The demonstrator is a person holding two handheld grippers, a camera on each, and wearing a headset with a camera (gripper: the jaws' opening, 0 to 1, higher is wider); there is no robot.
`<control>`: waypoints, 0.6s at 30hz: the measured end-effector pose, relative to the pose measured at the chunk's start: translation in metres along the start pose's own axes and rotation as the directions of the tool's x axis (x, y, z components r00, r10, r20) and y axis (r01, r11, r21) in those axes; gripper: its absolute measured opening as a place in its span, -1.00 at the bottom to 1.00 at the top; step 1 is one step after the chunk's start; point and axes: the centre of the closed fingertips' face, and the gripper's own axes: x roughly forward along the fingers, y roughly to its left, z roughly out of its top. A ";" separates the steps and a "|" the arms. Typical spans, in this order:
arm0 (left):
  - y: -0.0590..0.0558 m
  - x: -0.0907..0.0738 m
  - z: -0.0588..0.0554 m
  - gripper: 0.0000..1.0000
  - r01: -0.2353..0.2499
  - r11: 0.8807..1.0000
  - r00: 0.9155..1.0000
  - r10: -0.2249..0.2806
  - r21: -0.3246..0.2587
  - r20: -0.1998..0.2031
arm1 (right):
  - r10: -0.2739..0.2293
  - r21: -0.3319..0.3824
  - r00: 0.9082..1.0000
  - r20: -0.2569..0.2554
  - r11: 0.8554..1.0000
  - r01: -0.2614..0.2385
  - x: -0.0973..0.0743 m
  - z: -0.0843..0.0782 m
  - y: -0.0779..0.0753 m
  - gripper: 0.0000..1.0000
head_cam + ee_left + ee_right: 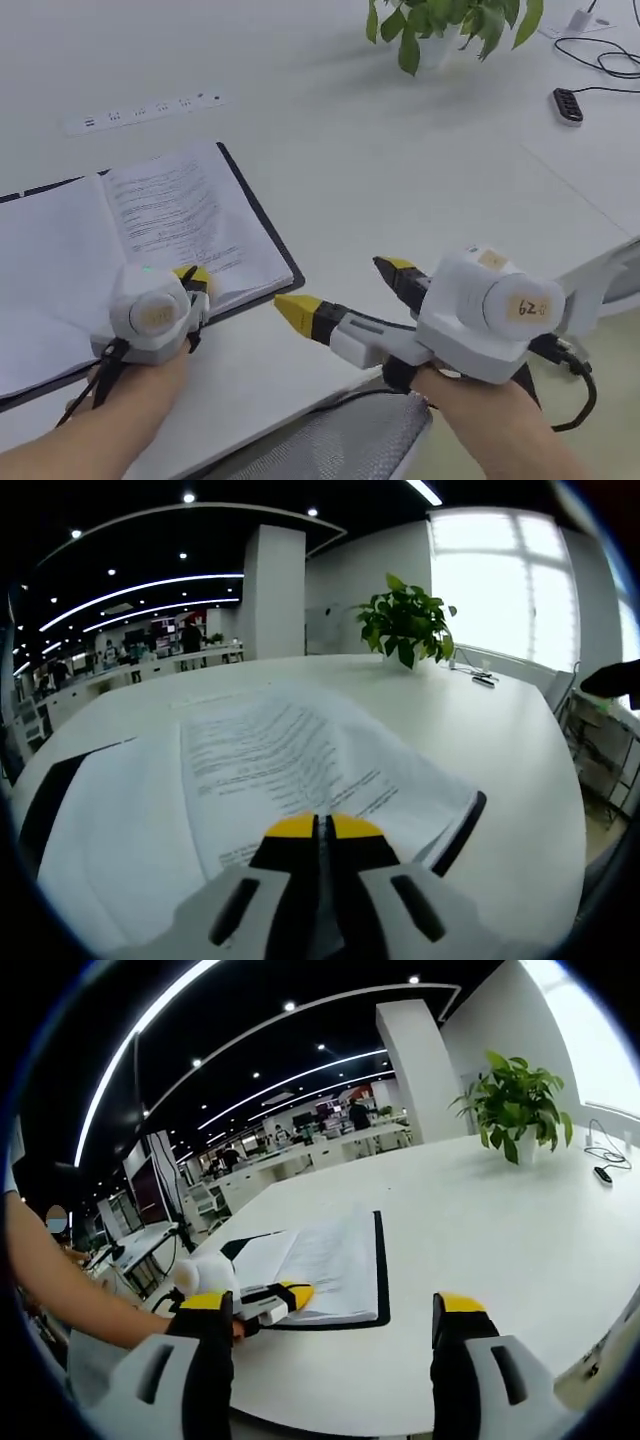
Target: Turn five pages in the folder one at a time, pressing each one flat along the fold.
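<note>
An open folder [170, 215] with a black cover and printed white pages lies at the table's left. My left gripper [195, 276] is shut, its yellow tips low over the bottom edge of the right-hand page [290, 760]; whether they touch the paper I cannot tell. In the left gripper view the left gripper [318, 827] shows its jaws closed together with nothing between them. My right gripper [345, 288] is open and hovers above the table's front edge, to the right of the folder and apart from it. In the right gripper view the right gripper [333, 1305] faces the folder [335, 1255] and the left gripper [268, 1298].
A white power strip [140, 110] lies behind the folder. A potted plant [450, 25] stands at the back right, with a black device and cables [567, 105] beside it. A grey mesh chair [340, 440] sits below the table's front edge.
</note>
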 end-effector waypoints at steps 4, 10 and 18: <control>0.000 0.000 0.000 -0.97 -0.002 1.000 1.000 0.002 -0.005 0.006 | 0.038 -0.001 0.999 -0.024 0.999 -0.038 0.016 0.004 -0.002 0.45; 0.000 0.000 0.000 -0.96 -0.002 1.000 1.000 0.002 -0.009 0.019 | 0.132 -0.028 0.986 -0.105 0.990 -0.136 0.058 -0.002 0.001 0.28; 0.001 0.000 0.000 -0.96 -0.001 1.000 1.000 0.001 -0.011 0.029 | 0.187 -0.004 0.966 -0.176 0.982 -0.191 0.104 -0.022 0.000 -0.11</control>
